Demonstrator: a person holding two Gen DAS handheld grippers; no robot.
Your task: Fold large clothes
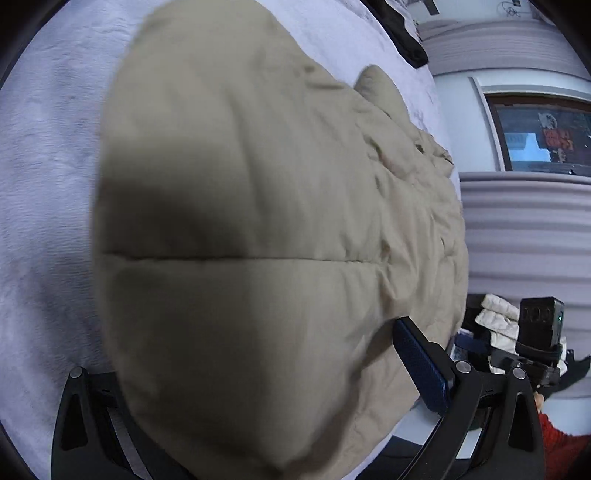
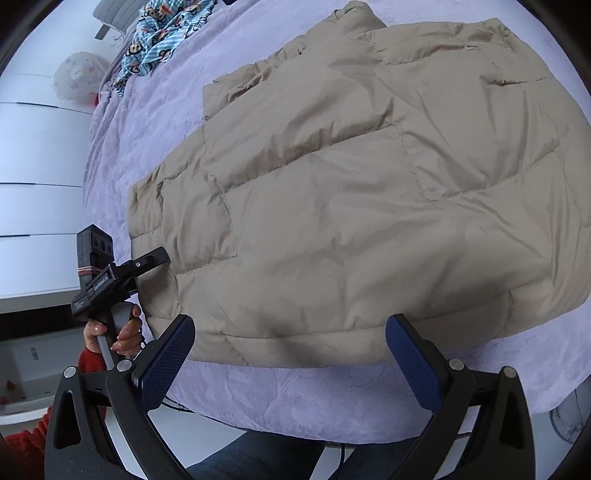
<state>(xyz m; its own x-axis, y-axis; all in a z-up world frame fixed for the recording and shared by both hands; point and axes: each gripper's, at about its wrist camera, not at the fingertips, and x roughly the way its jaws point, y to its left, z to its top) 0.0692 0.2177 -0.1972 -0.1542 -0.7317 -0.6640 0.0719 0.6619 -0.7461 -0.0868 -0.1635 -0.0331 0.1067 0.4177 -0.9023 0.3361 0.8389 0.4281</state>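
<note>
A large beige quilted puffer jacket [image 2: 351, 192] lies spread on a lilac bed cover [image 2: 295, 395]. My right gripper [image 2: 290, 349] is open, its blue pads just short of the jacket's near hem. In the left wrist view the jacket [image 1: 240, 229] fills the frame and drapes over the left finger; only the right blue pad [image 1: 421, 365] shows, beside the fabric. The left gripper [image 2: 157, 258] also shows in the right wrist view, at the jacket's left edge, its fingertips against the cloth. Whether it grips the cloth is hidden.
A blue patterned garment [image 2: 166, 33] lies at the bed's far end. White drawers [image 2: 40, 206] stand left of the bed. A dark garment [image 1: 406, 40] lies at the far corner. A window [image 1: 546, 136] and grey ribbed panels [image 1: 524, 229] are to the right.
</note>
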